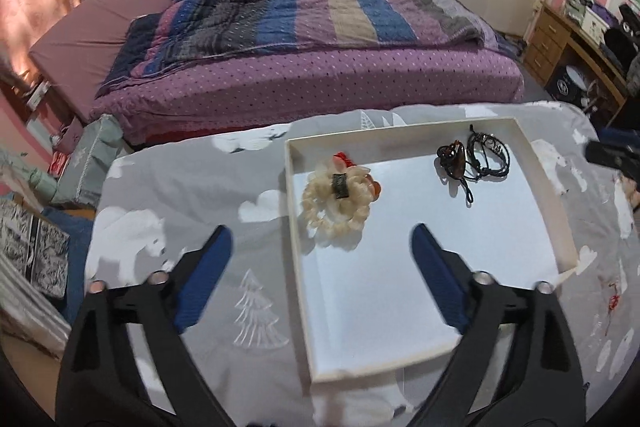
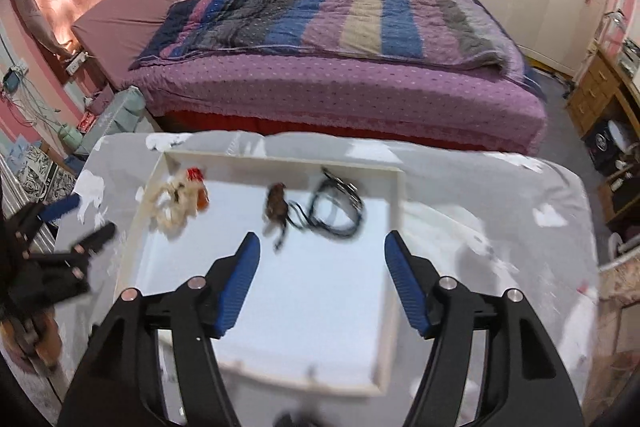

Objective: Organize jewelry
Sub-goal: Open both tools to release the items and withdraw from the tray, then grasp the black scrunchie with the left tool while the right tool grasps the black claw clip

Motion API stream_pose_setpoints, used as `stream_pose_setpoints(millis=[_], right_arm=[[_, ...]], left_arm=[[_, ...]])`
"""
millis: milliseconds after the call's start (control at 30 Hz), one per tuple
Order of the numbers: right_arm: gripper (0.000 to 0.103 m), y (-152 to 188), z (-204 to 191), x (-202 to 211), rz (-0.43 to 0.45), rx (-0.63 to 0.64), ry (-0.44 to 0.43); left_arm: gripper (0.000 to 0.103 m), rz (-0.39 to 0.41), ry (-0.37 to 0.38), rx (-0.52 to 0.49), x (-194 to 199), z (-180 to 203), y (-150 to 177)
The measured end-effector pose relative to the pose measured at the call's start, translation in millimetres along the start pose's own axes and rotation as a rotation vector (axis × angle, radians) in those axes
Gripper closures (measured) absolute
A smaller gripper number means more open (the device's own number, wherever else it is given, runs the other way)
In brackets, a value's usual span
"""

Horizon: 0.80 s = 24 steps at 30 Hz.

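A desk (image 1: 192,187) under a grey bear-print cloth stands before a purple bed (image 1: 304,75) in a pink-striped room. Both tools, left tool (image 1: 322,247) and right tool (image 2: 322,247), are spread and empty. Ahead of them, 1 white tray (image 1: 404,135) holds 3 pieces: 1 cream bead bracelet (image 1: 334,203), 1 brown pendant (image 1: 454,157), 1 black cord bracelet (image 1: 490,157).

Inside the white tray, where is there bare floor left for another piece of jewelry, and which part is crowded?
The near half of the white tray is bare, from the front rim up to the jewelry. Another gap lies between the cream bead bracelet and the brown pendant. The far side is crowded, especially its right corner, where the pendant lies against the black cord bracelet.
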State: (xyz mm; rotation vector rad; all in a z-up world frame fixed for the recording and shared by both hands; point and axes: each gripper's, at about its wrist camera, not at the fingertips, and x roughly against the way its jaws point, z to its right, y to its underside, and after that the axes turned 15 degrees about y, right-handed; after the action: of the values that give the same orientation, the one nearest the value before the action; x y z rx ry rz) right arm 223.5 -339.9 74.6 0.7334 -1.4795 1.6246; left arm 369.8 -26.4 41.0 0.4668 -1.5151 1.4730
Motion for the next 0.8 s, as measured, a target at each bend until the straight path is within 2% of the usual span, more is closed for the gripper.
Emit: stream_pose_setpoints(millis=[33,167,333,600,800], right_arm=[[0.036,5.0,6.2,7.9,-0.001,-0.004,0.005],[0.026,26.3,27.6,37.0,0.009,-0.036,0.028],[0.026,53.0,35.2,59.8,0.001,-0.06,0.025],[0.026,96.6,17.4,63.1,-0.043,0.003,0.03],[0.026,120.5,13.1,52.2,-0.088,0.023,0.029]], left_arm=[[0.003,0.011,-0.017,0.01,10.3,-1.5,5.0],[0.003,0.018,-0.046,0.024,30.8,-4.2,20.4],[0.003,0.01,-0.065,0.051,51.4,-9.3,39.4],[0.003,0.006,-0.097,0.036,74.2,-7.1,83.3],[0.003,-0.011,-0.087,0.03,77.9,-11.0,110.6]])
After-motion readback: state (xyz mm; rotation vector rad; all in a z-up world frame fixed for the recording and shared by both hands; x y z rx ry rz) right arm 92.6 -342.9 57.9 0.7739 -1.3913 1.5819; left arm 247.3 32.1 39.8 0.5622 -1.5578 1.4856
